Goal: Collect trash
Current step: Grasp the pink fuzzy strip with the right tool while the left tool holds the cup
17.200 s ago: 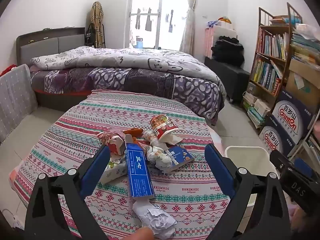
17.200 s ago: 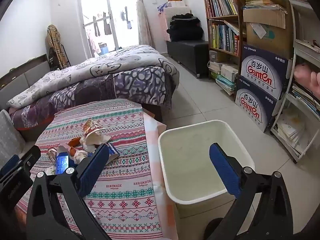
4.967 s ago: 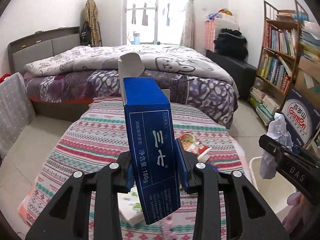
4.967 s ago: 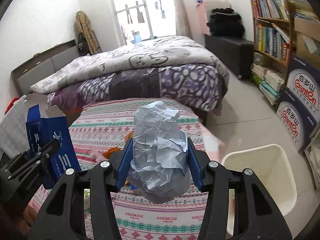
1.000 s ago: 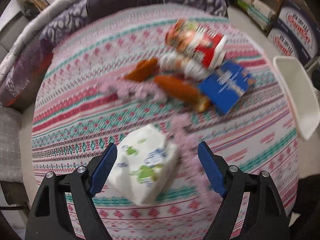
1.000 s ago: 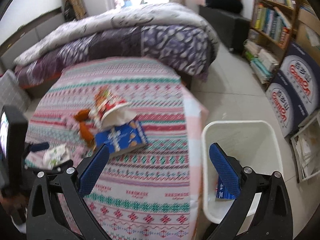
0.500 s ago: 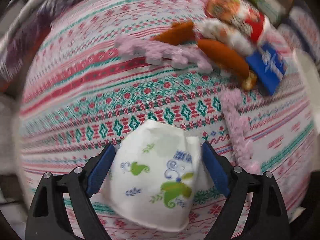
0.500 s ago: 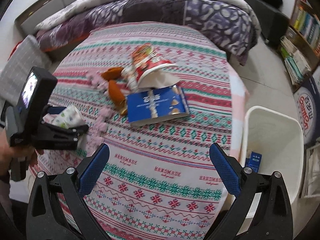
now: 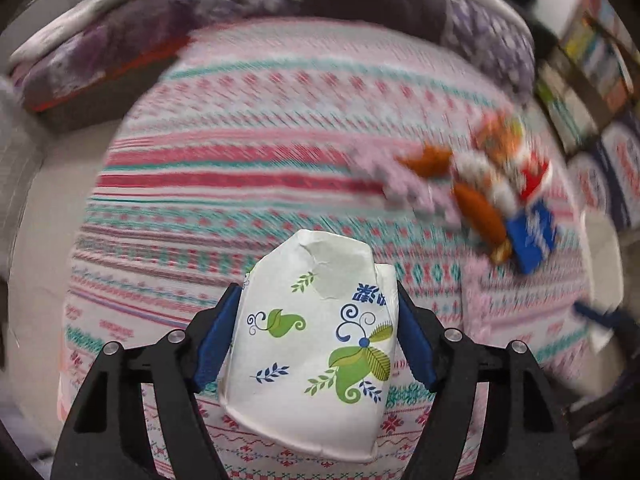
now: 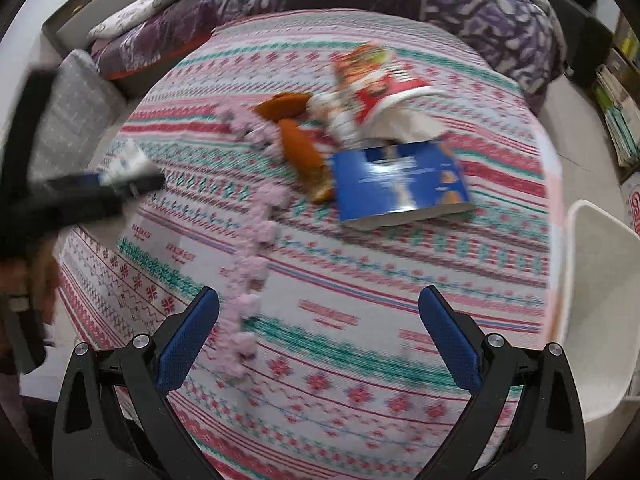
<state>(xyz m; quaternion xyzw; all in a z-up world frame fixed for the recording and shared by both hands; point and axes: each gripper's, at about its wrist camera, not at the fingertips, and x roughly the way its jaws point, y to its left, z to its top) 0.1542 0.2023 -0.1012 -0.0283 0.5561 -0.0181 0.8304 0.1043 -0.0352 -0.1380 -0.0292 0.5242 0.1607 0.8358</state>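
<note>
Jaws left gripper [image 9: 316, 332]: just closed, pinching tissue pack [image 9: 316, 340] | right gripper [image 10: 318, 338]: jaws spread, empty

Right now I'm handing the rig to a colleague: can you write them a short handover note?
Left gripper: jaws have just been closing, pads on the white tissue pack.
Right gripper: open, empty, over the tablecloth.
On the table: blue box, red snack bag, orange wrappers, pink strip.
White bin stands at the table's right edge.
Left: bin the pack, then the rest.
</note>
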